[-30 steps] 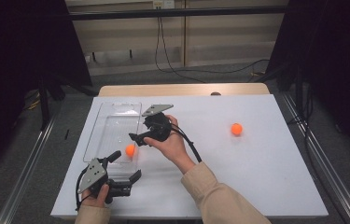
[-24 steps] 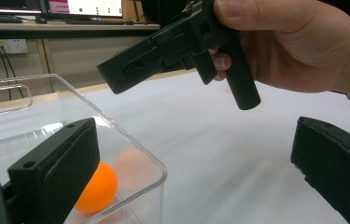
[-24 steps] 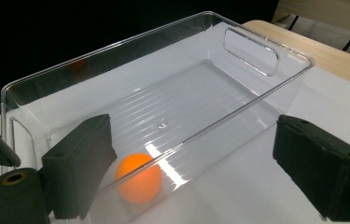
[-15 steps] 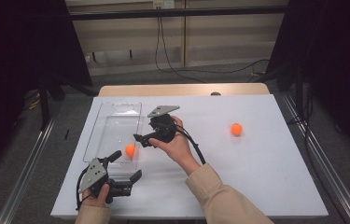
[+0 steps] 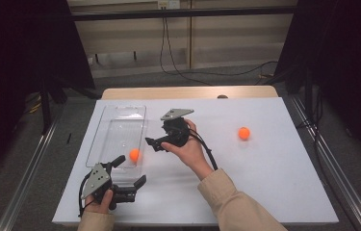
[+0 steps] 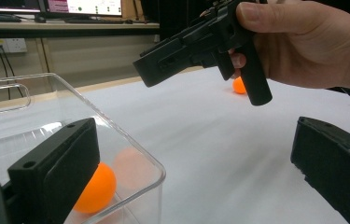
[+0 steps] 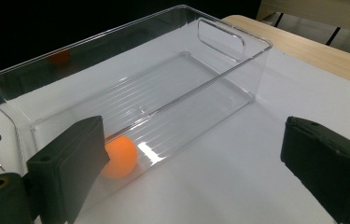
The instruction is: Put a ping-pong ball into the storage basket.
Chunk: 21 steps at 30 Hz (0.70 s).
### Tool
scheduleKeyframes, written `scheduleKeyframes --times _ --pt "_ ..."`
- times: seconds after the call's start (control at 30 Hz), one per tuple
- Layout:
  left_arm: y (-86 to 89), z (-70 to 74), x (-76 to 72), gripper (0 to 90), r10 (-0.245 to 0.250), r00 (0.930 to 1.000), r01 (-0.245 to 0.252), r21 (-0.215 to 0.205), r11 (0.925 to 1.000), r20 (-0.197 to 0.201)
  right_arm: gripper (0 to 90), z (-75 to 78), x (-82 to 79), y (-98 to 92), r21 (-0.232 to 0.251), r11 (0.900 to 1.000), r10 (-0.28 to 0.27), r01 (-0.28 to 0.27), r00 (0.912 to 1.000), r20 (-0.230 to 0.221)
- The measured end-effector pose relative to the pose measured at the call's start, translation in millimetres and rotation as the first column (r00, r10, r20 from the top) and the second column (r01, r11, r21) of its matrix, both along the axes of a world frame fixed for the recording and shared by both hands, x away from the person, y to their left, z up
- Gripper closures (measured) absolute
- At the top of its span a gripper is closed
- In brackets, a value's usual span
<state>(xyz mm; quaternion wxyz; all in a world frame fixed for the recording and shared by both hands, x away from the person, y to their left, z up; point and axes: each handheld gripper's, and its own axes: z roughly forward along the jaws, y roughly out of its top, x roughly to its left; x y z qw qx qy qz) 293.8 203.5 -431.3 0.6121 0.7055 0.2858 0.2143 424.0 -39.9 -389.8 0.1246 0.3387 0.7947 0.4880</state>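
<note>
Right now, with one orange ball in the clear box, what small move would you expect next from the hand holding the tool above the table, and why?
Probably a swing of the right tool toward the small orange ball on the white table. Its jaws have just been opening with nothing between them, and one small orange ball already lies in the clear plastic box, so the loose ball looks like the next pick.

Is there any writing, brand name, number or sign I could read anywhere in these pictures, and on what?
No text can be read.
Monitors at the top of the left gripper view: bright windows, their text too small and blurred.
Clear plastic bin, orange balls, both claws: no label shows.
</note>
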Motion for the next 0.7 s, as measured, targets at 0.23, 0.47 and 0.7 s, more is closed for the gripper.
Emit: scheduleKeyframes --times 0.23,0.47,0.7 --pt "-0.1 -0.5 -0.3 1.0 0.003 1.0000 -0.003 -0.008 1.0000 -0.004 6.1 0.3 -0.4 -8.9 -0.001 1.000 -0.011 0.011 0.9999 0.004" --pt "0.0 -0.2 -0.3 1.0 0.002 1.0000 -0.002 -0.004 1.0000 -0.001 5.3 -1.6 -0.1 -16.7 0.002 1.000 -0.027 0.027 0.9996 0.001" --pt "0.4 0.0 -0.3 1.0 0.005 1.0000 -0.005 -0.006 1.0000 -0.001 4.7 -3.7 -0.4 -22.7 -0.001 0.999 -0.039 0.039 0.9992 -0.003"
